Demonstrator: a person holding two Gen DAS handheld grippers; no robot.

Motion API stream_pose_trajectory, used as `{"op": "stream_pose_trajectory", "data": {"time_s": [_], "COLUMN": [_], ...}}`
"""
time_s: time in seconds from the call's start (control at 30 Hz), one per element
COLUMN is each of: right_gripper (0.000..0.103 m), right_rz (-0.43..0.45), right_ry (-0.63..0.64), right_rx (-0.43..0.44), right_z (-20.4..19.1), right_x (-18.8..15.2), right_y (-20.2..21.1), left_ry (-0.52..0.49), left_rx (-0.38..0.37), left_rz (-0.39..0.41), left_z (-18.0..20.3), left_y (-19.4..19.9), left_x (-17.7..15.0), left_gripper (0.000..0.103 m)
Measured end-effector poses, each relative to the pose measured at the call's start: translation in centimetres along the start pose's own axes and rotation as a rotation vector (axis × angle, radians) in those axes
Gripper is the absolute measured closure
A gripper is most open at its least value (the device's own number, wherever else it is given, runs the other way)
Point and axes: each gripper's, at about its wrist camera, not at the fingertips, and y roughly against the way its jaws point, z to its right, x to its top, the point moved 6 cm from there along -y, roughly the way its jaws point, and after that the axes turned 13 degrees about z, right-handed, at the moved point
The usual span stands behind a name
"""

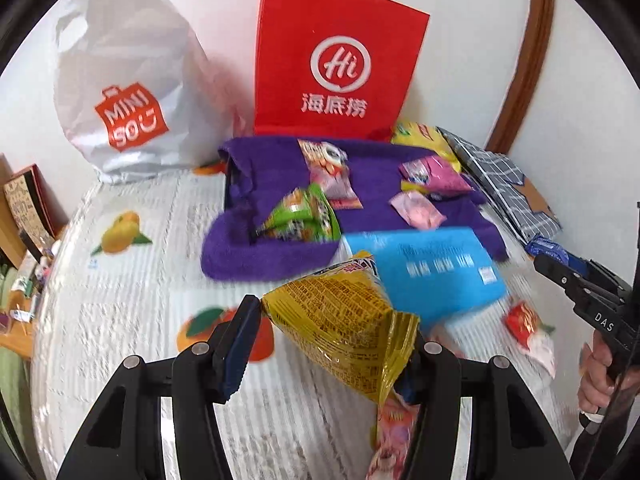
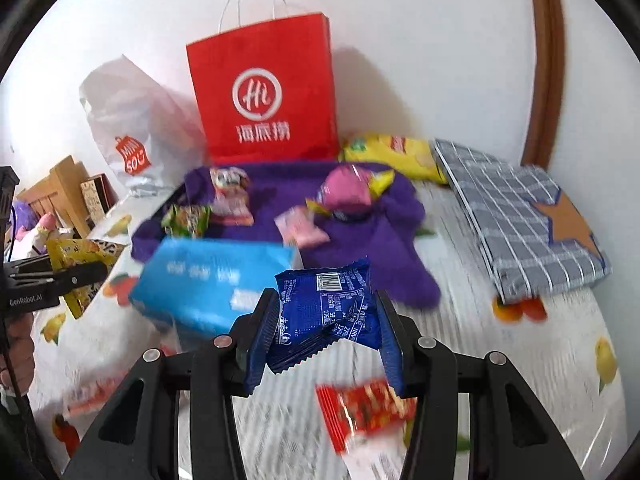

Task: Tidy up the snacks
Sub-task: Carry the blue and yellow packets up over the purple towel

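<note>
My left gripper is shut on a yellow snack bag, held up above the fruit-print tablecloth. In the right wrist view that bag shows at the left edge. My right gripper is shut on a dark blue snack packet, also lifted. Beyond both lies a purple towel carrying a green packet, pink packets and a red-and-pink packet. A light blue box lies in front of the towel.
A red paper bag and a white plastic bag stand against the wall. A large yellow chip bag and a grey checked cloth bag lie at the right. A small red packet and a pink packet lie near the grippers.
</note>
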Motion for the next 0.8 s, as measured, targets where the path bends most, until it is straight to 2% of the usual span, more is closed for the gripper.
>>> {"op": "stream_pose_trajectory", "data": {"time_s": [0.17, 0.33, 0.43, 0.53, 0.8], "right_gripper": [0.056, 0.056, 0.056, 0.056, 0.056], "right_rz": [0.017, 0.051, 0.065, 0.069, -0.028], "right_ry": [-0.001, -0.016, -0.016, -0.010, -0.054], "right_rx": [0.009, 0.039, 0.057, 0.084, 0.092], "right_z": [-0.4, -0.7, -0.8, -0.5, 1.3], "right_x": [3.1, 6.7, 8.2, 8.2, 4.2], "right_y": [-2.4, -4.8, -6.5, -8.4, -12.0], "left_ry": [-0.019, -0.005, 0.001, 0.004, 0.071], "left_rx": [0.042, 0.040, 0.031, 0.030, 0.028], "left_rz": [0.046, 0.094, 0.109, 0.121, 0.072], "left_z": [0.0, 0.0, -0.3, -0.8, -3.0], "left_y": [-1.1, -2.5, -3.6, -4.8, -6.4], "left_x": [3.2, 6.7, 7.7, 7.7, 4.7], "left_gripper": [0.047, 0.047, 0.047, 0.047, 0.047]}}
